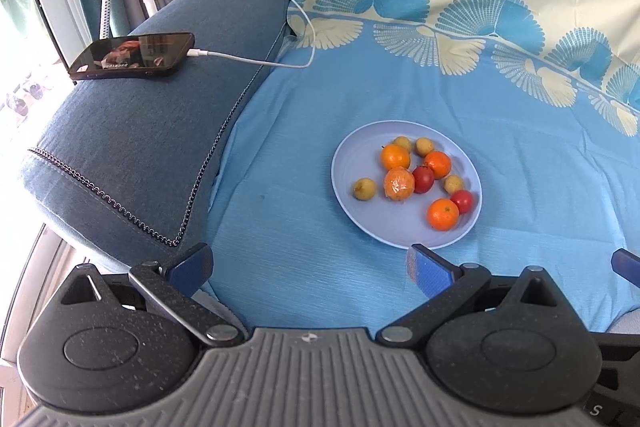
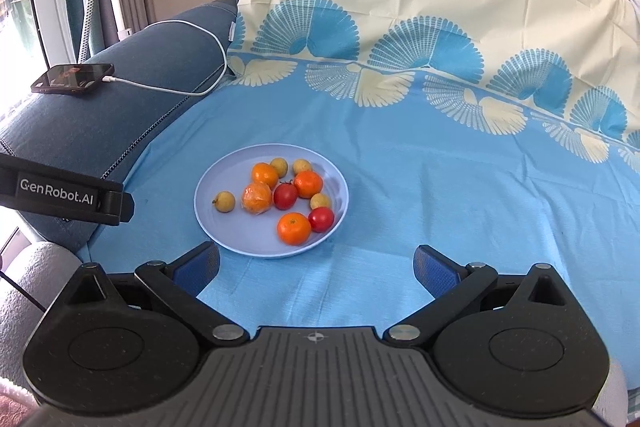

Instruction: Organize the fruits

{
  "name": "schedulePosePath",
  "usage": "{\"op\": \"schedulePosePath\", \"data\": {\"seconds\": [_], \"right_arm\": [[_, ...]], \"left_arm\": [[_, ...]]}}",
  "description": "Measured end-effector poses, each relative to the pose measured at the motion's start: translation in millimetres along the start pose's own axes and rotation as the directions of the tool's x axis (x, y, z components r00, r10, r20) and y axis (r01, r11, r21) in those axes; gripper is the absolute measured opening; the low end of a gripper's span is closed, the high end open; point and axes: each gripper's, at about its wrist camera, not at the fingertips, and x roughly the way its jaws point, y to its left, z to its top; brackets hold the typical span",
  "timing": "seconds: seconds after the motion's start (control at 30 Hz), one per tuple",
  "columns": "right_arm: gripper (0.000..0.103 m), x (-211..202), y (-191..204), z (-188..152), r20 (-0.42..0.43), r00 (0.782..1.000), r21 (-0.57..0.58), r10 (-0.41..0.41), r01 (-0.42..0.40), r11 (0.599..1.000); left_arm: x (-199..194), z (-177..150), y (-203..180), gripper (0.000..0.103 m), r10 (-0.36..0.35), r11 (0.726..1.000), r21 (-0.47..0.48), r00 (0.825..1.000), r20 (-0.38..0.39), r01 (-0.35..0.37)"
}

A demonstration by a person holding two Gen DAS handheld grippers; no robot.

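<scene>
A pale blue plate (image 1: 360, 227) (image 2: 224, 239) lies on the blue cloth and holds mixed fruit: several oranges (image 1: 442, 213) (image 2: 294, 228), one wrapped in plastic (image 1: 399, 183) (image 2: 256, 198), two red tomatoes (image 1: 423, 179) (image 2: 285, 196) and several small yellow-green fruits (image 1: 364, 189) (image 2: 224, 201). My left gripper (image 1: 310, 267) is open and empty, just short of the plate's near rim. My right gripper (image 2: 316, 267) is open and empty, near the plate's near right rim. The left gripper's body (image 2: 68, 195) shows at the left of the right wrist view.
A blue sofa armrest (image 1: 132, 155) (image 2: 80, 131) stands left of the plate, with a phone (image 1: 132, 55) (image 2: 74, 78) on it and a white charging cable (image 1: 256, 61) (image 2: 168, 89). The patterned cloth (image 1: 520, 131) (image 2: 460, 167) rises up the backrest behind.
</scene>
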Motion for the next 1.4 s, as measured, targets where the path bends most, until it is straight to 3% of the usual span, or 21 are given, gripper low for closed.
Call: {"op": "schedulePosePath", "data": {"seconds": [1.4], "right_arm": [[0.102,-4.9,-3.8,-2.9,0.008,1.0,-0.001,-0.006,0.006,1.0]], "left_arm": [[-3.1,0.1,-11.4,0.103,0.013,0.999,0.046,1.0,-0.003,-0.013]]}}
